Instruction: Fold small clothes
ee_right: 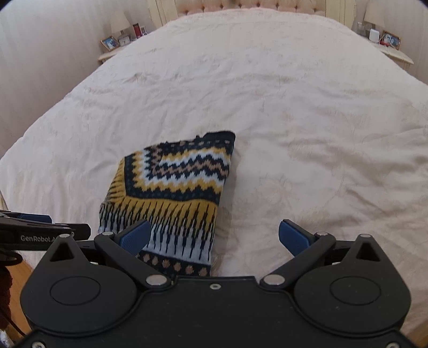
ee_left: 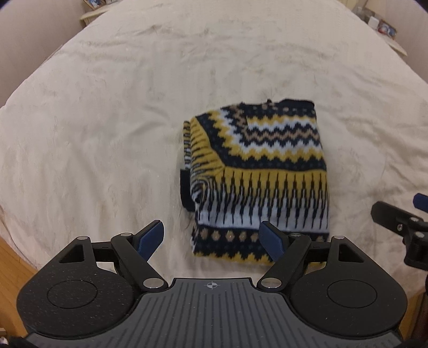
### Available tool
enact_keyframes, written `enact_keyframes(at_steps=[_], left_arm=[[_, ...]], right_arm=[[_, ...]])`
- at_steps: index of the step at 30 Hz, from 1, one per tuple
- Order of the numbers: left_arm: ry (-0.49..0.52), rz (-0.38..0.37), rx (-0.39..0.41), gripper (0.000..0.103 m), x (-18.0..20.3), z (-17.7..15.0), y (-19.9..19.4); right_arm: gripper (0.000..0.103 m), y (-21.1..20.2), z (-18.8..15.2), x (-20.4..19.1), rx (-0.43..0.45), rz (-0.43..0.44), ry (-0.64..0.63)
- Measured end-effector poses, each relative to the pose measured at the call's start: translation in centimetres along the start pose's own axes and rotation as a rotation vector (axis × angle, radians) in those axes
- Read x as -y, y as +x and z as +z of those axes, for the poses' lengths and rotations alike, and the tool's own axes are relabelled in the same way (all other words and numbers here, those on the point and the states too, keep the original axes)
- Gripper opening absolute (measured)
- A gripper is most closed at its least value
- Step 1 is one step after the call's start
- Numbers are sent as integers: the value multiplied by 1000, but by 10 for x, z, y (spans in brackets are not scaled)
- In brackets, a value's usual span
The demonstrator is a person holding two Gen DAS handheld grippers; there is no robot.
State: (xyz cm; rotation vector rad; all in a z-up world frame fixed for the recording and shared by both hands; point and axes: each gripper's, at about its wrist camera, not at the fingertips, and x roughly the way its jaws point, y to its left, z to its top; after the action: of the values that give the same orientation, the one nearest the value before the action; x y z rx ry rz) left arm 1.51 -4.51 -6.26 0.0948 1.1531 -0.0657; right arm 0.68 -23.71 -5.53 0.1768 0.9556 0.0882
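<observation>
A small knitted sweater [ee_left: 259, 174] in navy, yellow and white zigzag bands lies folded into a compact rectangle on the cream bedspread [ee_left: 107, 120]. My left gripper [ee_left: 211, 241] hovers at the sweater's near left corner, jaws open, nothing between the blue pads. In the right wrist view the same sweater [ee_right: 171, 198] lies left of centre. My right gripper [ee_right: 214, 238] stands open over its near right edge, with the left pad above the knit and the right pad above bare bedspread [ee_right: 321, 160]. Each gripper shows at the edge of the other's view.
The bed stretches far ahead to a tufted headboard [ee_right: 251, 5]. Nightstands with lamps and photo frames flank it at the back left [ee_right: 117, 40] and back right [ee_right: 388, 42]. Wooden floor [ee_left: 13, 262] shows at the bed's near left edge.
</observation>
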Motion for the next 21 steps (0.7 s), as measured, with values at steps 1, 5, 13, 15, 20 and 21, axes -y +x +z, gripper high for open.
enact_keyframes(at_steps=[1, 5, 13, 15, 20, 21], left_arm=[[3, 0, -8, 77, 0, -1, 2], [7, -1, -33, 77, -2, -3, 6], [4, -14, -69, 77, -6, -3, 11], [3, -13, -75, 77, -7, -4, 12], [-2, -6, -85, 77, -10, -6, 13], [-3, -5, -87, 77, -10, -6, 13]], right_arm=[[101, 1, -1, -1, -4, -1, 2], [101, 2, -2, -2, -10, 0, 12], [101, 6, 0, -5, -16, 0, 28], [101, 7, 0, -5, -17, 1, 32], [101, 10, -2, -6, -27, 6, 41], [101, 10, -2, -6, -28, 6, 41]])
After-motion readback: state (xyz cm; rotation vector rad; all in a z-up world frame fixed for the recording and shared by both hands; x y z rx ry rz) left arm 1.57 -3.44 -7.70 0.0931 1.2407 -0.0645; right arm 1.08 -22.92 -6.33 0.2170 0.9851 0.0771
